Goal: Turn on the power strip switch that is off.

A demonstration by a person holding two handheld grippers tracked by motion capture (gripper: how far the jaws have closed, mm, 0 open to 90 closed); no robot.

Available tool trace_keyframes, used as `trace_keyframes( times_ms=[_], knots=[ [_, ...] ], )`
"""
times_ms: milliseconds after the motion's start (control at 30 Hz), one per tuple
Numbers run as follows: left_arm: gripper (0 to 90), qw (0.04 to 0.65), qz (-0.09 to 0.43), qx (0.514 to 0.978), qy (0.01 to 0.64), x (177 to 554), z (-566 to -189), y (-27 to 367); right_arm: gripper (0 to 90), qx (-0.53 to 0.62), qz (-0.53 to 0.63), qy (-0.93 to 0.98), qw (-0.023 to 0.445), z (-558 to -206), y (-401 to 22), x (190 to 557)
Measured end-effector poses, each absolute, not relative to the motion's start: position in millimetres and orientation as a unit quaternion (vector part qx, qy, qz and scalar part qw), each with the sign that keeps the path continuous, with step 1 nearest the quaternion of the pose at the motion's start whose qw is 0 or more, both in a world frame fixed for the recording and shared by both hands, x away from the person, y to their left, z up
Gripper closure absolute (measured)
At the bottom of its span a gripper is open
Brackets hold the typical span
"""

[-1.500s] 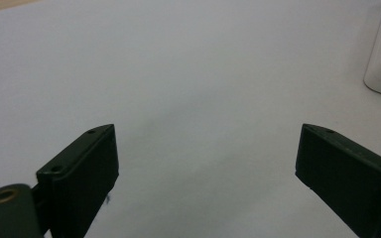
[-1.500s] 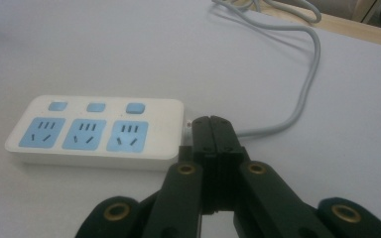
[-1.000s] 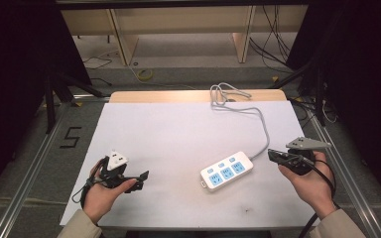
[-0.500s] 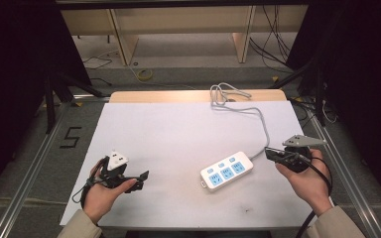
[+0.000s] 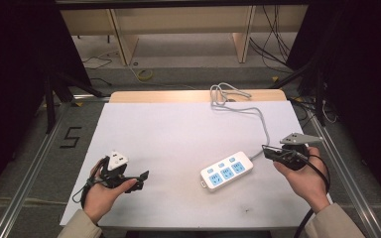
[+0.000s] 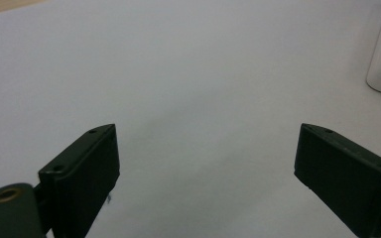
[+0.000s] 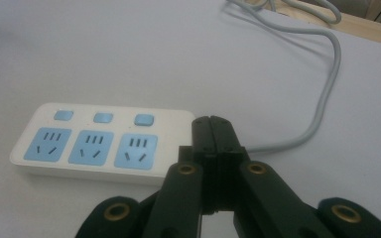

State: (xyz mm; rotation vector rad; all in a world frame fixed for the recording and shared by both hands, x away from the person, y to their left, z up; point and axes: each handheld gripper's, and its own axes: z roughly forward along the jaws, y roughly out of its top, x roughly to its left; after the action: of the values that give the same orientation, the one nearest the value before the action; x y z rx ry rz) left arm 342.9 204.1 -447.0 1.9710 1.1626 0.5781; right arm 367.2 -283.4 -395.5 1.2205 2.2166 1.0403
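Near the table's [image 5: 178, 129] front right corner, the white power strip [image 5: 226, 170] is lying flat, long axis slanting toward the right edge, cord [image 5: 258, 115] trailing to the back edge. The right gripper [image 5: 270, 151] is staying clenched empty beside it; the left gripper [image 5: 141, 179] is gaping, released.

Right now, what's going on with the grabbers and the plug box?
Left gripper open, empty. Right gripper shut, empty, beside power strip. Strip flat, untouched. Nothing between.

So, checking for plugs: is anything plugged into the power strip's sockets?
No, in the right gripper view all three blue sockets of the power strip show bare slots.
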Motion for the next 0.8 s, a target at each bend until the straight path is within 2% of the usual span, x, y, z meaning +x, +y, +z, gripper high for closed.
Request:
trace_keyframes(
  times_ms=[800],
  knots=[
    [10.1,0.380,0.227,0.773,0.455,343.0,-447.1,203.6,90.0,0.435,0.362,0.802,0.191,-395.4,-273.6,376.0]
  ],
)
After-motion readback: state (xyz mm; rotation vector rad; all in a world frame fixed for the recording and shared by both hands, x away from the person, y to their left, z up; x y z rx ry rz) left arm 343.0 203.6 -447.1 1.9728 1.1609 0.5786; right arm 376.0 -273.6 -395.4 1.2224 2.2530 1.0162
